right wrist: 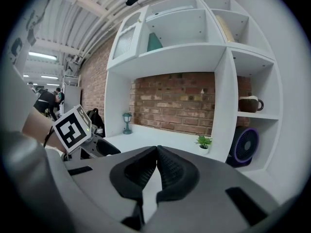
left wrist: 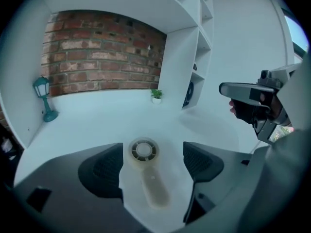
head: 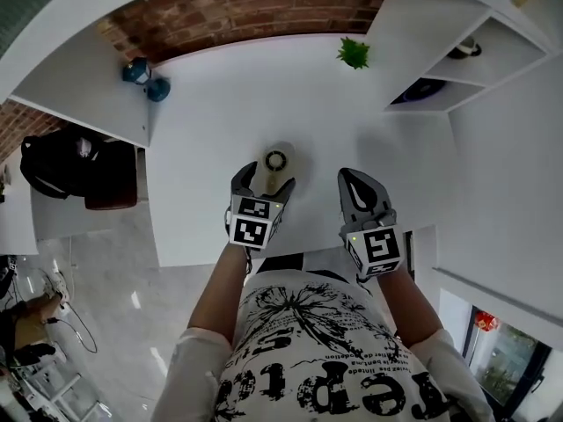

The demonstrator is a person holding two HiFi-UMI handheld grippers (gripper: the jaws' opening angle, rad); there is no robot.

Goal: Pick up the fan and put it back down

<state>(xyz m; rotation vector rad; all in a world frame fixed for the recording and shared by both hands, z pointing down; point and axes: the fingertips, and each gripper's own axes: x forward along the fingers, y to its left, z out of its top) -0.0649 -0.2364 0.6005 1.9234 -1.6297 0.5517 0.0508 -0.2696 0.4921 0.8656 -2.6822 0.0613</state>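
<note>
A cream hand-held fan lies flat on the white table, round head away from me and handle toward me. My left gripper is open, one jaw on each side of the handle. In the left gripper view the fan sits between the two dark pads, with a gap of table showing on both sides. My right gripper hovers to the right of the fan, shut with nothing between its jaws. In the right gripper view its pads meet at the tip.
A teal lantern stands at the table's back left and a small green plant at the back right. White shelves on the right hold a purple-rimmed round fan and a mug. A black bag lies left of the table.
</note>
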